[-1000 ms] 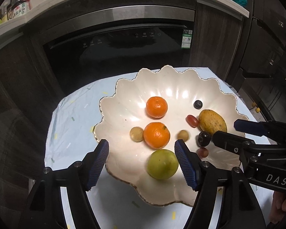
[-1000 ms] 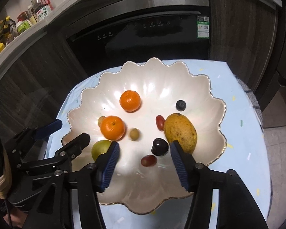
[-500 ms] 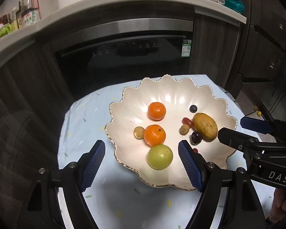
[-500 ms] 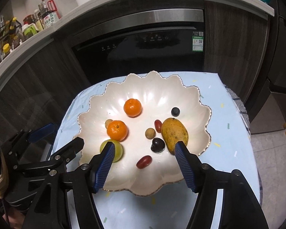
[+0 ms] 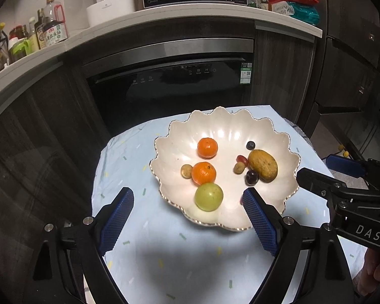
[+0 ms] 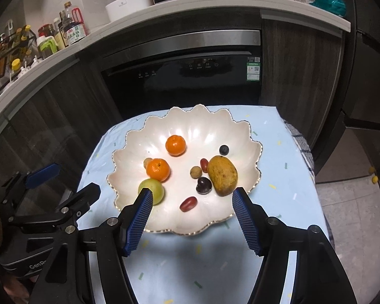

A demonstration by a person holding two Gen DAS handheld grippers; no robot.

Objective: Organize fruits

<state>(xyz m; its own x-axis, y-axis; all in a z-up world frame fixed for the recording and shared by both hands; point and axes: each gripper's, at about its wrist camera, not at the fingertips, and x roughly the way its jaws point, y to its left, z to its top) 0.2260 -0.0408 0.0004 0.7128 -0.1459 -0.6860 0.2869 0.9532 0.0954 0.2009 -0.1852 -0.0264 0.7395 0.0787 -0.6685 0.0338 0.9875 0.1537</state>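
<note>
A white scalloped bowl stands on a light blue cloth. In it lie two oranges, a green round fruit, a yellow mango, a dark plum, a red grape, a blueberry and small tan fruits. My left gripper is open and empty, held back above the bowl's near rim. My right gripper is open and empty, also near the front rim.
The small table stands before a dark built-in oven. A white counter above holds bottles, a rice cooker and a microwave. Dark cabinets stand at the right. Two small yellow fruits lie on the floor at the right.
Both grippers have pulled back and up from the bowl, so the bowl looks smaller and the counter has come into view. Both stay open. The fruits have not moved.
</note>
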